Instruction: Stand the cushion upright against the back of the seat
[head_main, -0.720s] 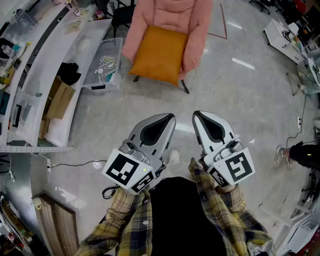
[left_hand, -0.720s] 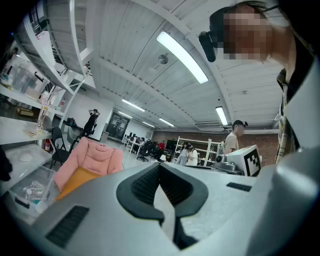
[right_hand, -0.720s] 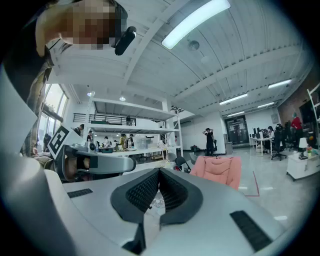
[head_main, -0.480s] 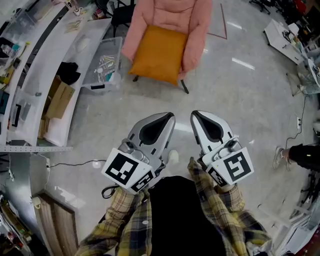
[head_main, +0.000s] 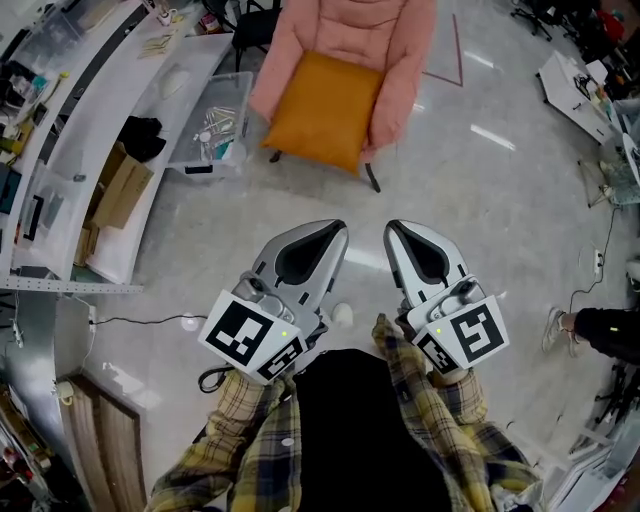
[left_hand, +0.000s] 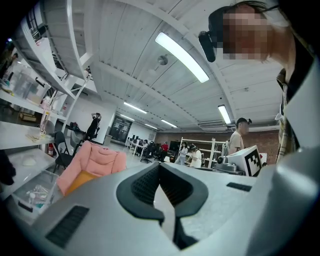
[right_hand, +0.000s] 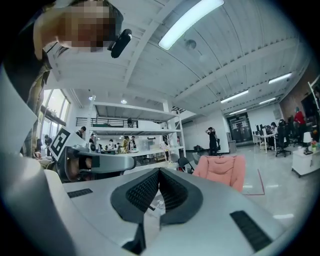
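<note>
One orange cushion (head_main: 320, 110) lies flat on the seat of the single pink armchair (head_main: 345, 30), its near edge at the seat's front and the padded arms on either side; it is not yet stood against the back. Well apart from it, across a stretch of bare pale floor (head_main: 480, 190), the two grippers are held side by side and level in front of the person's plaid sleeves (head_main: 250, 420). Nothing stands on the floor between them and the chair. The left gripper (head_main: 338, 228) has its jaws together with nothing between them, and so does the right gripper (head_main: 393, 228). Just left of the chair sits one clear plastic bin (head_main: 212, 135) with small items in it. Beyond the bin runs a long white bench (head_main: 95, 110) with a brown cardboard box (head_main: 120, 190) tucked below. At the right edge of the head view a shoe (head_main: 555, 325) and a dark trouser leg show. The left gripper view, looking over its shut tips (left_hand: 160, 167), catches the chair from the side with a sliver of orange on the seat (left_hand: 80, 181). It also shows several people standing far off by shelving. The right gripper view shows only the chair's back above its own closed tips (right_hand: 159, 172).
</note>
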